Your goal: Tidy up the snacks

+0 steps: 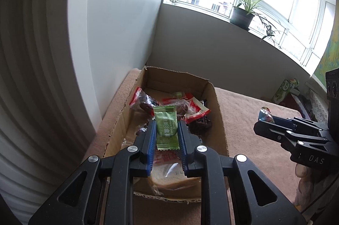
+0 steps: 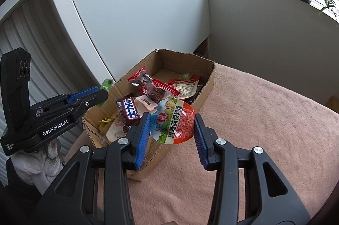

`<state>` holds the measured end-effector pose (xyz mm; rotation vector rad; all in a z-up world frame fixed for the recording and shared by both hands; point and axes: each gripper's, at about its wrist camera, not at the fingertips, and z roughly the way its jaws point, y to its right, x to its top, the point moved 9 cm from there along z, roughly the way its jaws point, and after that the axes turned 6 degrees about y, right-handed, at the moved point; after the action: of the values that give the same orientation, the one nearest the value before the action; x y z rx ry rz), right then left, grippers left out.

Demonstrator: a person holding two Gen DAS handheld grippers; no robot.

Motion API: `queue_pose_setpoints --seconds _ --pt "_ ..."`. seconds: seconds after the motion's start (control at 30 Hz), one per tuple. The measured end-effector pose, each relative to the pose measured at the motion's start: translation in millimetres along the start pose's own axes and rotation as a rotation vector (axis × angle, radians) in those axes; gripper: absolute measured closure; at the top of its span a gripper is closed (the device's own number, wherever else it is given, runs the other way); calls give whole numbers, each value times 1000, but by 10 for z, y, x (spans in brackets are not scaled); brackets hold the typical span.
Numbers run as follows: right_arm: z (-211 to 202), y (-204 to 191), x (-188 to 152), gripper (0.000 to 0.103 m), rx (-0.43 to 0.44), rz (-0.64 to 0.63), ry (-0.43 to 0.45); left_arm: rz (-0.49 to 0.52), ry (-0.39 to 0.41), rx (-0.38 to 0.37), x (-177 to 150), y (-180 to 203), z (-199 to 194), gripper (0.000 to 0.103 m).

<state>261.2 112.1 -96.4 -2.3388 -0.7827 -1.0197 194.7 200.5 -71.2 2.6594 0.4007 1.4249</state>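
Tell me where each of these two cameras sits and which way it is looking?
Left wrist: rides on the left gripper, looking along its blue-padded fingers into the brown cardboard box; a small green sachet is clamped there, and the right gripper shows at the right edge.
Right wrist: rides on the right gripper, which clamps a round red, white and blue pouch; the left gripper and white-gloved hand show at left.
Shared: box, pink cloth, potted plant.
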Motion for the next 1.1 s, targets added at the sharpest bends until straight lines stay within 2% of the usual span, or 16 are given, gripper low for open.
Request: queue_pose_setpoints --seconds 0.17,0.2,0.4,0.63,0.7,0.77,0.9,0.97,1.1 --pt "194 -139 -57 61 24 -27 -33 -13 -26 9 -19 -54 127 84" --pt "220 -156 -70 56 23 -34 -35 -15 -30 10 -25 -58 139 84" --pt "287 -207 -125 51 35 -51 -42 -13 -44 19 -36 -84 194 84" --pt "274 -186 -120 51 39 -41 -40 -14 -46 26 -28 -95 207 79" --pt "253 -178 -119 44 34 -40 -37 -10 -46 25 -25 -92 203 70" --pt "224 -159 -124 33 30 -40 -29 -11 -37 31 -15 -104 186 54" --pt "152 -128 -130 18 10 -49 -14 -13 -34 31 -3 -115 154 51" --pt "132 -108 -145 15 2 -53 -15 -11 -34 36 -2 -121 145 37" --pt "130 -65 -212 14 -16 -57 -35 -3 -32 39 -5 -112 123 35"
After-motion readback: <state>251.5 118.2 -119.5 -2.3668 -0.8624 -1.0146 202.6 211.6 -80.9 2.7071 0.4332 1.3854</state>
